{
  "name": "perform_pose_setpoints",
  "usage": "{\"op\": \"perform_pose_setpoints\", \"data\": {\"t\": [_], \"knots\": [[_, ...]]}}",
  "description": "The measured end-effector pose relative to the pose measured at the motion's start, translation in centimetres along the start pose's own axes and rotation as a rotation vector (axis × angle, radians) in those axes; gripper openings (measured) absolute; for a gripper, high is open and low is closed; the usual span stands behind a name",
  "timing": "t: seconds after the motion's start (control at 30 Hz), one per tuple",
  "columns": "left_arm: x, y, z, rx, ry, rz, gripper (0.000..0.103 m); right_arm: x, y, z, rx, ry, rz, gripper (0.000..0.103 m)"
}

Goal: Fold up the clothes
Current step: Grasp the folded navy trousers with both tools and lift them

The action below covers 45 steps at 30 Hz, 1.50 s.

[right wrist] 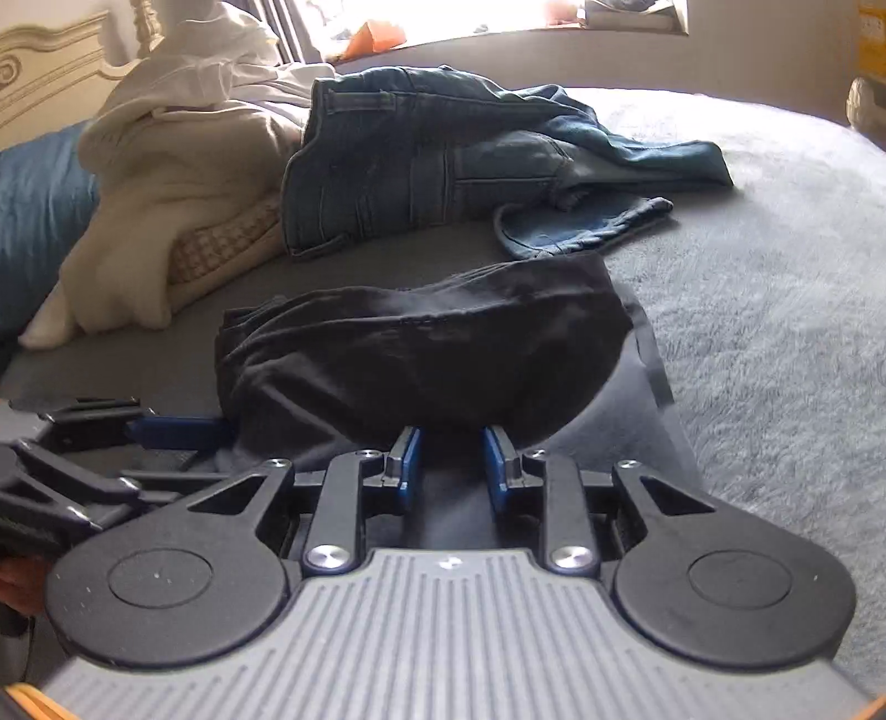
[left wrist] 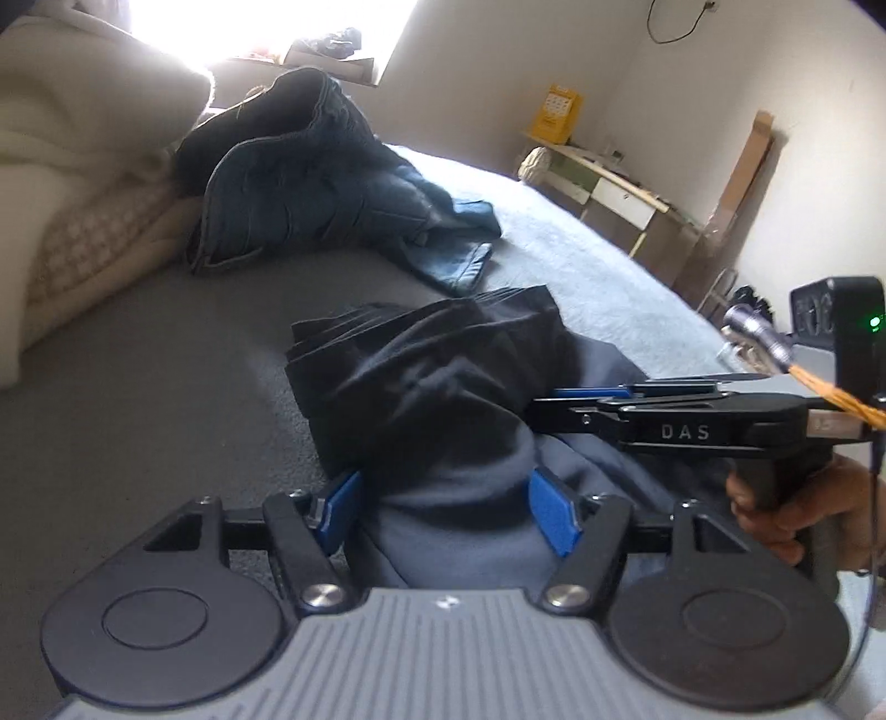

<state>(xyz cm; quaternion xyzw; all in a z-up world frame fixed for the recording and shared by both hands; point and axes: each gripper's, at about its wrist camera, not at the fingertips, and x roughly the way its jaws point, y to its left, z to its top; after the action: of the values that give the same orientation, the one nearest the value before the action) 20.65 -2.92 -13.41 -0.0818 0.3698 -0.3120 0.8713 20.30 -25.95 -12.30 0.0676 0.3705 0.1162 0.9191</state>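
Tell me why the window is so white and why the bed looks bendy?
Left wrist view: the window is blown out by daylight, so nothing outside shows, and the jeans in front of it look dark. Right wrist view: same glare at the top, and the fisheye lens curves the bed edge into an arc.

Fuzzy grey blanket (right wrist: 775,332) on the bed; matt black cloth garment (right wrist: 421,354); worn blue denim jeans (right wrist: 398,160); cream knitted blanket (right wrist: 166,183); matt black plastic left gripper (left wrist: 451,512) with smooth blue fingers (left wrist: 554,518)
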Motion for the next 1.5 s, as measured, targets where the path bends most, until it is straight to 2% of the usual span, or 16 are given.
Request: {"op": "perform_pose_setpoints", "data": {"t": [0.07, 0.13, 0.2, 0.3, 0.4, 0.5, 0.67, 0.73, 0.83, 0.87, 1.0, 1.1, 1.27, 1.33, 1.5], "knots": [[-0.8, 1.0, 0.3, -0.054, -0.014, -0.017, 0.069, -1.1, -0.5, 0.7, 0.013, -0.014, 0.023, 0.027], [-1.3, 2.4, 0.6, -0.122, -0.025, -0.027, 0.072, -2.7, -2.0, 1.3, 0.059, -0.061, 0.038, 0.036], [-1.4, 4.1, 0.8, -0.200, -0.020, -0.044, 0.074, -3.9, -4.3, 2.0, 0.122, -0.087, 0.038, 0.055], [-0.3, 6.6, 1.2, -0.305, 0.011, -0.124, 0.074, -4.3, -8.3, 2.8, 0.249, -0.085, 0.034, 0.063], [0.8, 8.1, 1.7, -0.368, 0.024, -0.211, 0.075, -3.0, -12.4, 2.1, 0.443, -0.031, 0.139, 0.064], [2.2, 8.7, 2.3, -0.396, 0.058, -0.277, 0.075, 0.2, -14.3, 0.8, 0.570, 0.096, 0.294, 0.065], [4.1, 8.6, 3.0, -0.386, 0.095, -0.328, 0.071, 2.7, -14.3, 0.9, 0.592, 0.123, 0.475, 0.071], [4.9, 8.7, 3.3, -0.388, 0.103, -0.337, 0.063, 3.3, -14.2, 1.3, 0.589, 0.135, 0.508, 0.071], [6.2, 9.1, 3.6, -0.421, 0.114, -0.339, 0.047, 4.0, -13.2, 2.2, 0.552, 0.154, 0.540, 0.066], [6.6, 9.2, 3.5, -0.429, 0.113, -0.341, 0.041, 4.3, -12.8, 2.6, 0.530, 0.165, 0.543, 0.058], [7.1, 9.2, 3.2, -0.427, 0.094, -0.345, 0.034, 5.4, -11.5, 2.9, 0.484, 0.203, 0.537, 0.035], [7.0, 9.0, 3.0, -0.425, 0.071, -0.352, 0.027, 5.2, -10.8, 2.9, 0.466, 0.195, 0.527, 0.023], [6.2, 8.8, 2.5, -0.447, 0.020, -0.381, 0.018, 3.0, -9.6, 3.1, 0.426, 0.130, 0.506, 0.016], [5.8, 8.6, 2.5, -0.414, 0.039, -0.453, 0.017, 1.7, -9.1, 3.4, 0.418, 0.102, 0.496, 0.015], [3.4, 8.1, 2.7, -0.397, -0.037, -0.546, 0.016, -2.6, -6.6, 4.5, 0.382, 0.035, 0.450, 0.014]]}}
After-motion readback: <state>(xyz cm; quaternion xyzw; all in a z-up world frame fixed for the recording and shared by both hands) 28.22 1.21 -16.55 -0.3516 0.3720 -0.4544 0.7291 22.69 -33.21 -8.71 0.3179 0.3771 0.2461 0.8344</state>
